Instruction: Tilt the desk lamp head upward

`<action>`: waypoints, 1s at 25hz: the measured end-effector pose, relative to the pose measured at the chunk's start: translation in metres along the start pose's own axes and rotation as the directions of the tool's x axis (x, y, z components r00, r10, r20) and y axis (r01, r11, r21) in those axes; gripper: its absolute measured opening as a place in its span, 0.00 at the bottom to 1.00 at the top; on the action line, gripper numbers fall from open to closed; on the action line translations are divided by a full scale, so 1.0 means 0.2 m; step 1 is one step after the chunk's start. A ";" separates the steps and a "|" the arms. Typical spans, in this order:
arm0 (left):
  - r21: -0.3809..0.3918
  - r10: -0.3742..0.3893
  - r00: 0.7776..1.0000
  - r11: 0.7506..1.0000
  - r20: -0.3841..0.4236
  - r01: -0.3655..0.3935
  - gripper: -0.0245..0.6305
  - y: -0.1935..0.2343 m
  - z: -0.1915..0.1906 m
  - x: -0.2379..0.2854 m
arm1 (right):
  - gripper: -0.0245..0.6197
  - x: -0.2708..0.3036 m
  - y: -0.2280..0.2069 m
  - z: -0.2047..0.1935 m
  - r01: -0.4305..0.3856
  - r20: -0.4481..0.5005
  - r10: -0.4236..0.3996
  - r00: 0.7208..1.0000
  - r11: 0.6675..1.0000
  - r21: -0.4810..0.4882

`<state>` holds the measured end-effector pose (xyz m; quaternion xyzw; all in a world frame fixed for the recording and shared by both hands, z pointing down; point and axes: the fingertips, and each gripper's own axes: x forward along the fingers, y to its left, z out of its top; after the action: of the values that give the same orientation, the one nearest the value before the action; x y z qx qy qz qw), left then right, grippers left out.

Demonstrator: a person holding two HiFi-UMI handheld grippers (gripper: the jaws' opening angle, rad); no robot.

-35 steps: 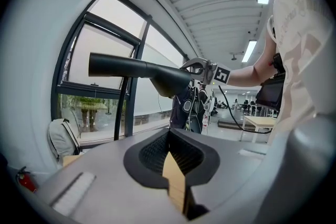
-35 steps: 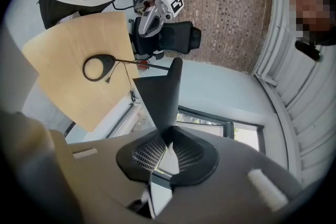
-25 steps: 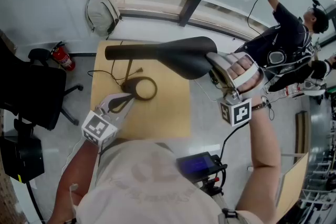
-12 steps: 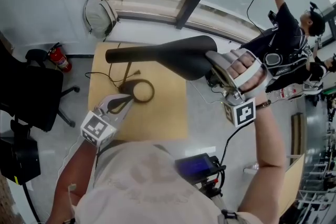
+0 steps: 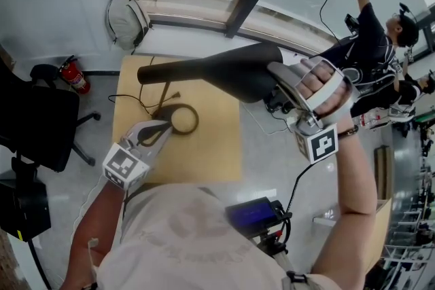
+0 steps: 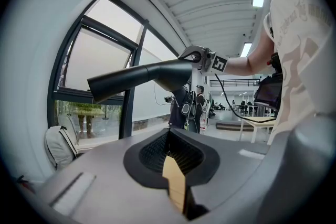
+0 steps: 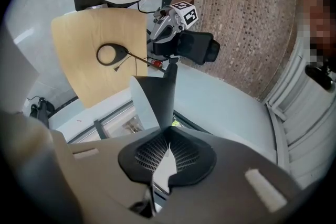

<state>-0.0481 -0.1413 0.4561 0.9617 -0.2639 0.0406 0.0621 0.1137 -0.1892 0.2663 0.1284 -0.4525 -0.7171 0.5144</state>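
The black desk lamp head [image 5: 224, 71] stretches across the wooden table [image 5: 211, 153], and it also shows in the left gripper view [image 6: 139, 77]. My right gripper [image 5: 277, 83] holds its wide end. The jaws have just been closing, and the shade's rim [image 7: 157, 97] runs in between them. The lamp's ring base [image 5: 182, 119] lies flat on the table with the thin stem rising from it. My left gripper [image 5: 158, 130] is shut, its tips against the near left edge of that base. From the right gripper view the base [image 7: 111, 54] appears far below.
The lamp's cable [image 5: 136, 100] trails over the table's left side. A backpack [image 5: 128, 18] leans by the window, a fire extinguisher [image 5: 73, 76] and a black chair [image 5: 34, 119] stand at the left. Another person [image 5: 370, 44] works at the back right.
My right hand has risen a little and rolled, lifting the lamp head's wide end slightly. The left gripper and the base have stayed put.
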 end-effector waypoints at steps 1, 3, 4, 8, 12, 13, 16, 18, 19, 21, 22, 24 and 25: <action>0.006 -0.003 1.000 1.000 0.002 0.003 0.04 0.00 0.01 0.00 | 0.08 0.00 -0.01 0.00 -0.002 0.003 0.002 1.000 1.000 -0.008; 0.013 -0.001 1.000 1.000 0.002 0.001 0.04 0.01 0.01 0.00 | 0.07 0.00 -0.02 0.00 -0.006 0.009 0.006 1.000 1.000 -0.021; 0.014 0.005 1.000 1.000 0.006 -0.005 0.04 0.03 0.02 0.00 | 0.07 0.00 -0.03 0.00 -0.007 0.011 0.008 1.000 1.000 -0.027; 0.014 0.037 0.999 0.999 0.026 -0.037 0.04 0.12 0.06 -0.02 | 0.07 0.01 -0.05 -0.01 -0.012 0.017 0.013 1.000 0.999 -0.049; 0.012 0.062 0.996 0.998 0.058 -0.063 0.04 0.17 0.16 -0.06 | 0.07 0.00 -0.05 -0.01 -0.019 0.022 0.021 1.000 0.998 -0.064; 0.015 0.069 0.996 0.997 0.064 -0.070 0.04 0.19 0.19 -0.07 | 0.07 -0.01 -0.05 -0.01 -0.020 0.020 0.021 1.000 0.998 -0.064; 0.033 0.103 0.992 0.994 0.070 -0.106 0.04 0.26 0.29 -0.12 | 0.07 -0.02 -0.04 -0.01 -0.019 0.017 0.020 1.000 0.998 -0.059; 0.046 0.124 0.990 0.991 0.074 -0.128 0.04 0.32 0.38 -0.15 | 0.07 -0.02 -0.04 0.00 -0.019 0.017 0.020 1.000 0.998 -0.057; 0.058 0.129 0.989 0.989 0.072 -0.134 0.04 0.34 0.42 -0.16 | 0.07 -0.02 -0.04 -0.01 -0.019 0.017 0.020 1.000 0.998 -0.056; 0.105 0.131 0.990 0.985 0.057 -0.136 0.06 0.39 0.49 -0.15 | 0.07 -0.02 -0.04 -0.01 -0.018 0.017 0.019 1.000 0.998 -0.053; 0.136 0.128 0.991 0.982 0.041 -0.133 0.09 0.41 0.52 -0.15 | 0.07 -0.02 -0.04 -0.01 -0.016 0.016 0.017 1.000 0.999 -0.050; 0.197 0.115 0.993 0.974 -0.007 -0.111 0.15 0.44 0.53 -0.12 | 0.07 -0.02 -0.04 0.00 -0.014 0.016 0.014 1.000 0.999 -0.047; 0.224 0.105 0.994 0.970 -0.038 -0.094 0.19 0.45 0.53 -0.10 | 0.07 -0.02 -0.04 0.00 -0.013 0.016 0.014 1.000 0.999 -0.047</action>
<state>-0.1065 -0.2228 0.3576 0.9469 -0.3039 0.0966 -0.0413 0.1104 -0.1859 0.2593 0.1072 -0.4405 -0.7250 0.5185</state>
